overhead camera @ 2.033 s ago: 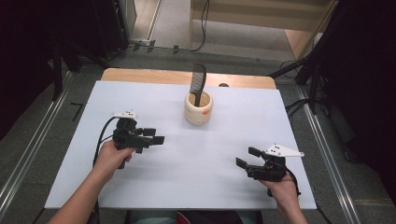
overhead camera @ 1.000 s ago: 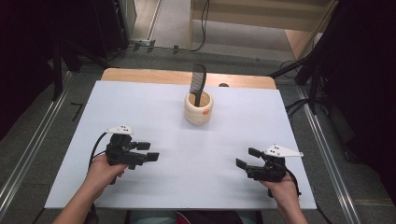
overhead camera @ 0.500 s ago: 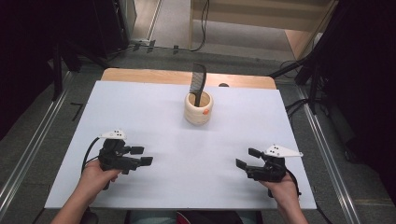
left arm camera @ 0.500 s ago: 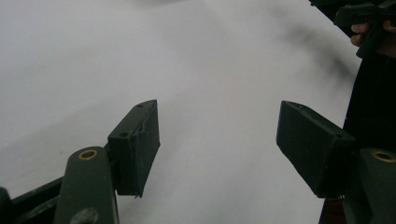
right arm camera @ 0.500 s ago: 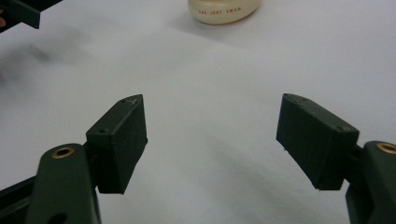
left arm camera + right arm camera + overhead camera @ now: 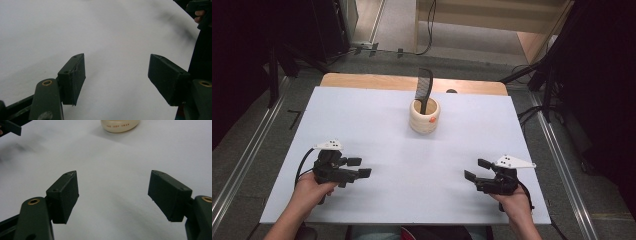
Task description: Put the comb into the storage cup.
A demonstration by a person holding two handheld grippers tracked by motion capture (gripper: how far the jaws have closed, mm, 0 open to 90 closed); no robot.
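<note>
A cream round cup (image 6: 425, 117) stands at the back middle of the white table (image 6: 377, 120), with a black comb (image 6: 423, 90) standing upright in it. The cup's base (image 6: 120, 125) shows at the top of the right gripper view. My left gripper (image 6: 359, 167) rests low at the front left, held in a hand, jaws open and empty; its two pads (image 6: 73, 77) frame bare table. My right gripper (image 6: 477, 169) sits at the front right, also open with nothing between its pads (image 6: 64, 195). Both point toward the table's middle.
A wooden board (image 6: 362, 81) pokes out behind the table's far edge. Metal rails (image 6: 247, 160) run along the floor on both sides, and cables (image 6: 532, 112) lie at the right. The other gripper (image 6: 200, 10) shows at the top right of the left gripper view.
My left gripper has drawn back toward the front left edge of the table and sunk lower. The right gripper has stayed where it was.
</note>
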